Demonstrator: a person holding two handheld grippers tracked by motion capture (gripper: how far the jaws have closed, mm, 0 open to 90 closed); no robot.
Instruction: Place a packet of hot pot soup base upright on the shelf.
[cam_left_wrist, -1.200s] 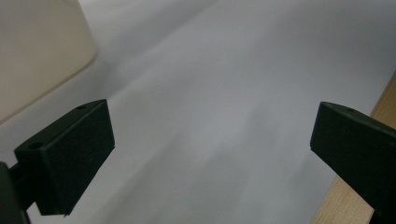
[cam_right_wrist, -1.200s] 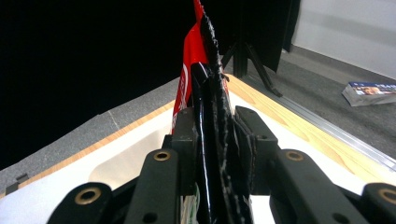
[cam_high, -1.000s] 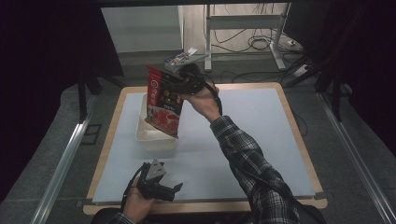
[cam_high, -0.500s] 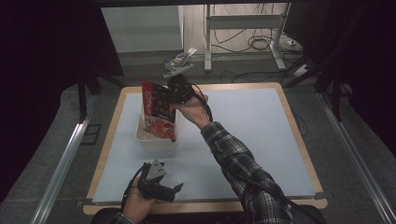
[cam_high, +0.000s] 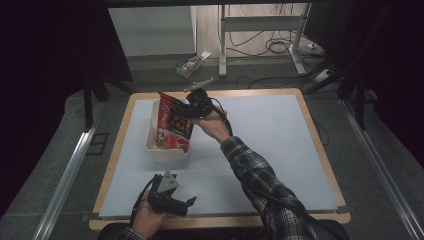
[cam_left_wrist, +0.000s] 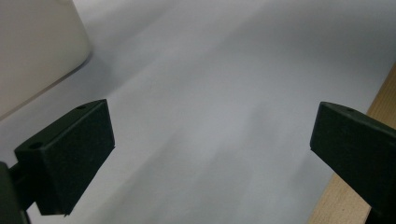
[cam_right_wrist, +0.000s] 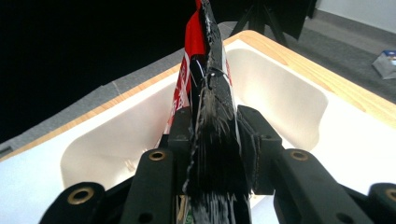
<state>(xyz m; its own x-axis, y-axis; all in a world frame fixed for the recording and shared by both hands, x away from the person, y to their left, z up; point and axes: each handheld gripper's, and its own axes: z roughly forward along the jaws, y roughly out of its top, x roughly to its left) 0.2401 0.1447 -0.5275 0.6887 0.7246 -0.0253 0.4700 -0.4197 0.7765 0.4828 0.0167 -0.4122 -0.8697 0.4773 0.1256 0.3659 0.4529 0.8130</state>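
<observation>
A red snack bag (cam_high: 174, 125) stands upright with its lower end inside a white bin (cam_high: 165, 152) at the left of the table. My right gripper (cam_high: 187, 107) is shut on the bag's top edge from the right. In the right gripper view the crinkled bag (cam_right_wrist: 205, 70) is pinched between the pads (cam_right_wrist: 254, 135) of the right gripper (cam_right_wrist: 215, 130), above the bin's hollow (cam_right_wrist: 280, 93). These jaws have just eased apart slightly, the bag still between them. My left gripper (cam_high: 187, 204) rests near the front edge, open, its jaws (cam_left_wrist: 210, 154) wide over bare mat.
A pale blue mat (cam_high: 270, 140) covers the wooden table; its right half holds nothing. The bin's corner (cam_left_wrist: 37, 46) lies just left of my left gripper. A small box (cam_high: 192, 62) and cables lie on the floor behind.
My right hand has come down with the bag, sinking its lower end into the white bin. The left hand has stayed where it was.
</observation>
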